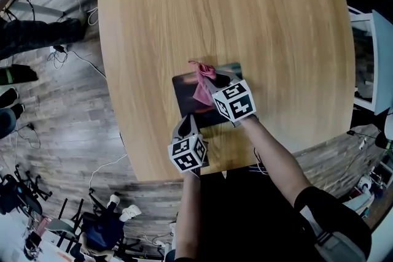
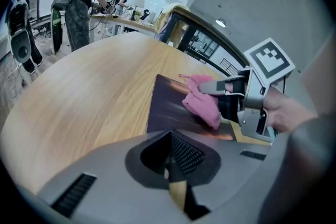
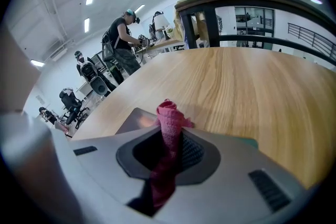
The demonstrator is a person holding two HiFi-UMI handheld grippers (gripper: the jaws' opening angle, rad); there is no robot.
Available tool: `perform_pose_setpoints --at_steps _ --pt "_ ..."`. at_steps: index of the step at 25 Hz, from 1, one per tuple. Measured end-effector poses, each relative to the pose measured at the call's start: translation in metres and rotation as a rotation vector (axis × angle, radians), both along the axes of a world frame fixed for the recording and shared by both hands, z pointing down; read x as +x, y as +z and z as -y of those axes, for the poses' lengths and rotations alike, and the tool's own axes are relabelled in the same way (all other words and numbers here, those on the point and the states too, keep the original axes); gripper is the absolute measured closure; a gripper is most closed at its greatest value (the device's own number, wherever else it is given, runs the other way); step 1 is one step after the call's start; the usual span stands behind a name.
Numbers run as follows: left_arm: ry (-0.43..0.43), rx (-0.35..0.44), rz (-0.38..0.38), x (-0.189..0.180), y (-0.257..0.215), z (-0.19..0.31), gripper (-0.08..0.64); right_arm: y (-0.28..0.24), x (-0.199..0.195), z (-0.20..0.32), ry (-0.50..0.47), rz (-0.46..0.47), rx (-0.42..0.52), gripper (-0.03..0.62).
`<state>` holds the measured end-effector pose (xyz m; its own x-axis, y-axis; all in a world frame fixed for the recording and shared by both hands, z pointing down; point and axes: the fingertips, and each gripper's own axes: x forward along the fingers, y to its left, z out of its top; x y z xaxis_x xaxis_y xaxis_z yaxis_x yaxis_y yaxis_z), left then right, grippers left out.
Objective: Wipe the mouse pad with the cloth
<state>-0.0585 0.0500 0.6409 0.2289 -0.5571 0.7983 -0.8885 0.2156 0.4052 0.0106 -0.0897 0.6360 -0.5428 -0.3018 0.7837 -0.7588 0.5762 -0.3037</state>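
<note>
On the wooden table (image 1: 245, 21), near its front edge, lies a dark mouse pad (image 1: 187, 98), flat, with bare wood all round it. Right gripper (image 1: 212, 84) is over the pad's middle, claw pinching a pink cloth (image 1: 201, 86). The cloth is bunched, one end poking out past the tips and the rest hanging down onto the pad. Right gripper view confirms it: the cloth (image 3: 168, 118) stands up between the pressed jaws of the right gripper (image 3: 170, 134), the pad (image 3: 134, 120) is just beyond, and the table (image 3: 252, 92) runs away behind. Left gripper (image 1: 186, 126) sits at the pad's near edge, well on the person's side of the cloth. Its own view shows the left gripper (image 2: 170, 136) with jaws pressed together and nothing seen between them. Can't tell if the tip touches the pad (image 2: 168, 105). Same view shows the right gripper (image 2: 212, 87) from the side, the cloth (image 2: 202, 102) drooping from its tips onto the pad, and the table (image 2: 79, 97) to the left. Both forearms (image 1: 276, 156) reach in from the bottom of the head view. Background has people (image 2: 84, 2) bent over benches and cables on the floor (image 1: 67, 58).
</note>
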Motion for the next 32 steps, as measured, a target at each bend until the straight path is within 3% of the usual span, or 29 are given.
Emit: perform_pose_setpoints --at_steps 19,32 --pt "-0.042 0.020 0.026 -0.001 -0.002 -0.002 0.537 -0.002 0.091 0.012 0.149 -0.030 -0.002 0.526" --pt "-0.017 -0.001 -0.006 0.002 -0.002 0.001 0.537 -0.003 0.117 0.017 0.210 -0.049 0.016 0.526"
